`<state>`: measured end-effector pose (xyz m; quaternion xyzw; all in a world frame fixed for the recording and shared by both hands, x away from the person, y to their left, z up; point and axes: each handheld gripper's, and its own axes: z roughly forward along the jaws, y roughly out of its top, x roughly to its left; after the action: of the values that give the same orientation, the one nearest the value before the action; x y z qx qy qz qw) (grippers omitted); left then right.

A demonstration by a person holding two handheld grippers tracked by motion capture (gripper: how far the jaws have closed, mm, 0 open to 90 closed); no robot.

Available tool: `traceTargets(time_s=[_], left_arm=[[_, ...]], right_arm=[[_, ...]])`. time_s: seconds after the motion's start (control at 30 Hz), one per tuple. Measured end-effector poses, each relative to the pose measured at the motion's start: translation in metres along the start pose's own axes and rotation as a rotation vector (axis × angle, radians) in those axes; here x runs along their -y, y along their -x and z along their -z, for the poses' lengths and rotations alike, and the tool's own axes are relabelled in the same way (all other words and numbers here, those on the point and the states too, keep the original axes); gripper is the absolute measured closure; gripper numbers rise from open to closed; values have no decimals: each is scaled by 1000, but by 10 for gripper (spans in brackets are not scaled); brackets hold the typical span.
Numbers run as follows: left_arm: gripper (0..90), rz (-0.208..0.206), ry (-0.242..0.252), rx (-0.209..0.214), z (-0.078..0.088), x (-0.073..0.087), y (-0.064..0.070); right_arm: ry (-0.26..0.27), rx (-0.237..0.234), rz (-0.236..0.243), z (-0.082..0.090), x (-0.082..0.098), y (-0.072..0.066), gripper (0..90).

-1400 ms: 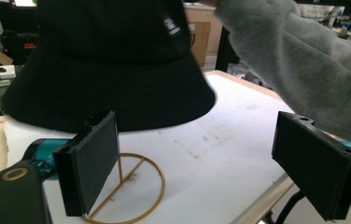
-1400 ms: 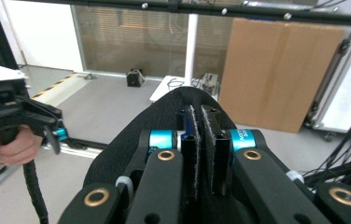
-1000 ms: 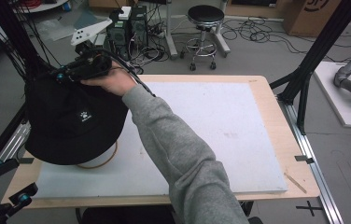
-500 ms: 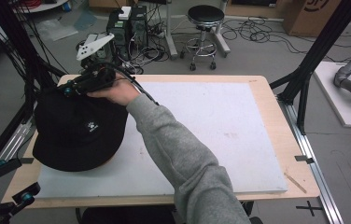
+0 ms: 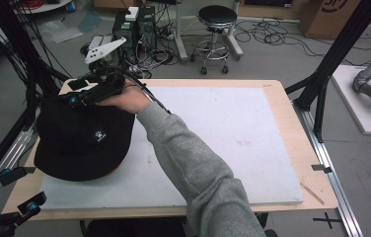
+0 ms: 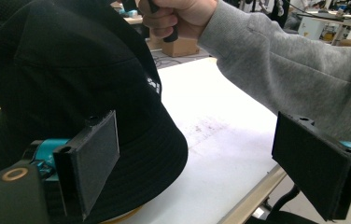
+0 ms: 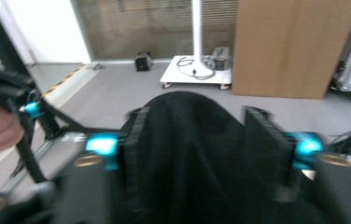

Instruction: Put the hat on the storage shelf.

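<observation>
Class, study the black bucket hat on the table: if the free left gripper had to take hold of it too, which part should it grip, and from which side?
Probably the brim. On the black hat, the brim flares out as a thin soft edge near the open left gripper, thin enough to pinch. Come in from the table's near left corner, opposite the right gripper clamped on the crown's far side.

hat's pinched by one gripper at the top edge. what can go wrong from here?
1. The right gripper grips only a fold of the black hat; the fabric may slip out.
2. The left gripper is open beside the brim, so nothing else supports the hat.
3. The hat partly hides a yellowish object beneath it, which may get dragged along.
</observation>
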<state>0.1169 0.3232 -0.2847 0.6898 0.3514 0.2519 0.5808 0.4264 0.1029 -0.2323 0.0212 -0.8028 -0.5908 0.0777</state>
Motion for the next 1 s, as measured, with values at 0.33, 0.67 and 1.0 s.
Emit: traceTargets(time_s=[0.33, 0.67, 1.0], left_arm=[[150, 3, 0, -5, 0, -1, 0], [150, -1, 13, -2, -5, -6, -6], [150, -19, 6, 27, -27, -15, -9]], right_arm=[[-8, 93, -10, 17, -1, -7, 105], [15, 206, -18, 58, 5, -20, 105], [2, 307, -51, 111, 19, -29, 105]])
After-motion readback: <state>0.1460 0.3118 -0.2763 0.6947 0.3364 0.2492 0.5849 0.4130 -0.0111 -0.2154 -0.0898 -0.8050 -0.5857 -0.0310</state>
